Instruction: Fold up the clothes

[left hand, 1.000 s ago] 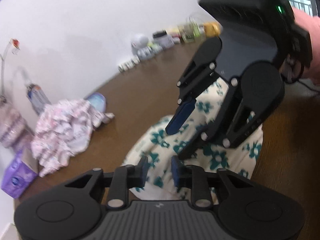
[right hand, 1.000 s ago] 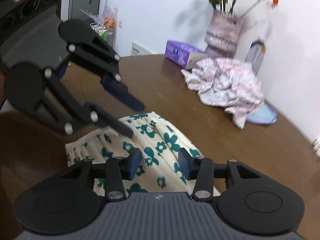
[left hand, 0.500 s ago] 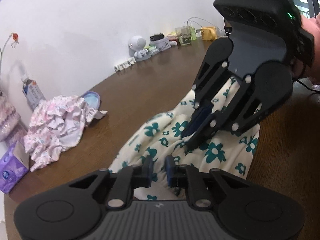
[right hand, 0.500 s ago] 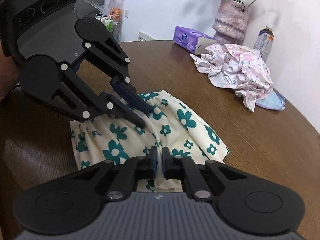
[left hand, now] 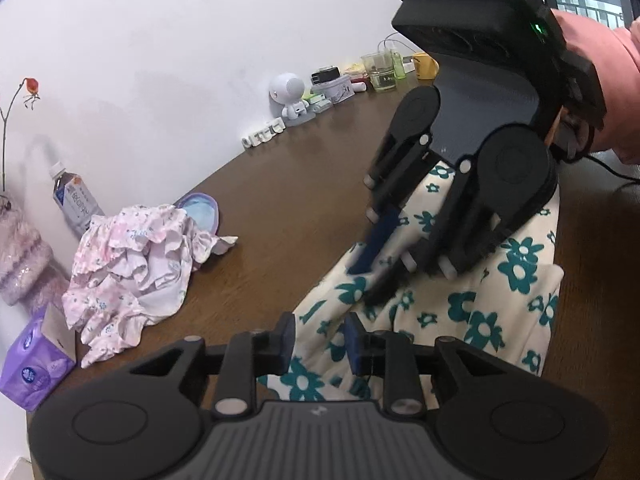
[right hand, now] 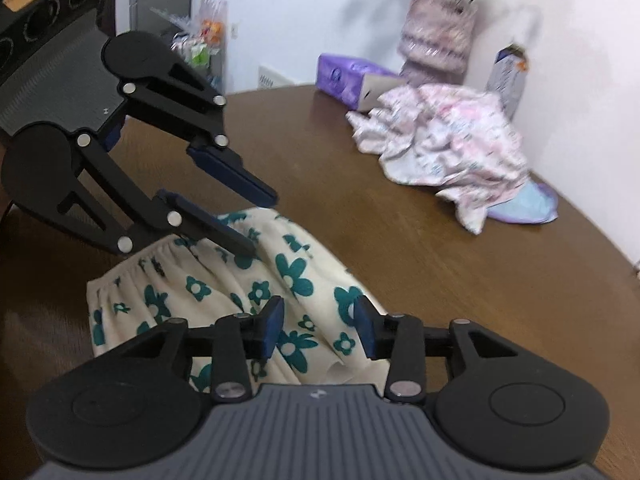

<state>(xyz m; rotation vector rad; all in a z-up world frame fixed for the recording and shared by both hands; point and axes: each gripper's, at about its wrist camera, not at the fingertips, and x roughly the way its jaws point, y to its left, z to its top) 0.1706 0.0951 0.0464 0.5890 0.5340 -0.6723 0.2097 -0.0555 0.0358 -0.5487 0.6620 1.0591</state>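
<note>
A cream garment with teal flowers (left hand: 500, 300) (right hand: 248, 280) lies folded on the brown table (left hand: 280, 200). In its own view my left gripper (left hand: 320, 338) hovers over the near edge of the garment, jaws opening, pads apart and not pressing the cloth. From the right wrist view the left gripper (right hand: 260, 224) reaches in from the left, its lower finger resting on the garment. My right gripper (right hand: 318, 322) is also opening, with the cloth lying loose under the gap. The right gripper (left hand: 366, 284) comes down from the upper right, held by a hand in a pink sleeve.
A crumpled pink floral garment (left hand: 132, 264) (right hand: 448, 144) lies farther along the table, partly over a lilac disc (left hand: 200, 212). A purple tissue box (left hand: 32, 372), a vase (right hand: 436, 36) and a bottle (left hand: 76, 200) stand near the wall. Small jars and a white figurine (left hand: 290, 96) line the far edge.
Half a second ago the right gripper was pinched on a fold of the flowered garment; it has let go and its jaws stand apart. The left jaws have widened too.
</note>
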